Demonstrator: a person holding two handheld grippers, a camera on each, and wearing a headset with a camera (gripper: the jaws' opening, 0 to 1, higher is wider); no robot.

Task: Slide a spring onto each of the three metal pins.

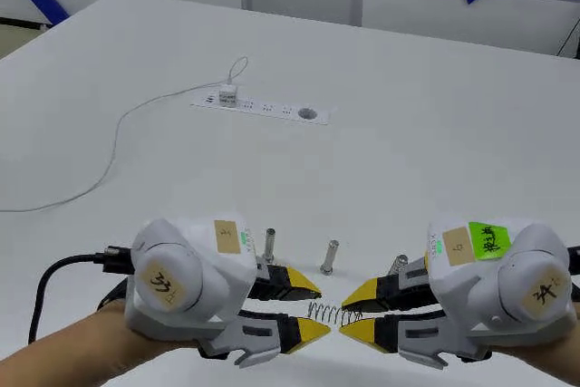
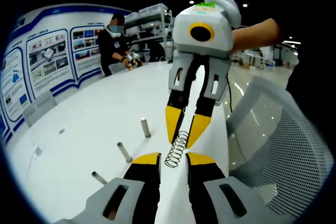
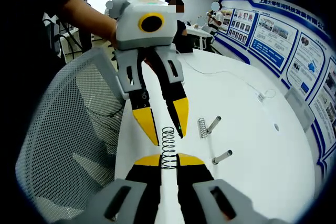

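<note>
Head view: surface point(image 1: 435, 151) has lots of open room ahead, but its near edge runs just beside the work, with a mesh chair point(image 3: 63, 145) beyond. Anything dropped likely goes off there. Left tongs point(image 1: 322, 310) apart; right tongs point(image 1: 343, 316) look clamped. Pins point(image 1: 329, 257) stand just ahead, near enough to knock. Spring point(image 1: 333, 313) bridges both tongs: one end gripped by right, other loose between left's jaws. Early release and it pings away.

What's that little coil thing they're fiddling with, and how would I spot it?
On the white table, at its near edge, the left gripper and right gripper face each other, yellow tips almost meeting. The spring is the thin wire coil lying sideways between those tips, unlike the solid metal pins standing upright just behind it.
</note>
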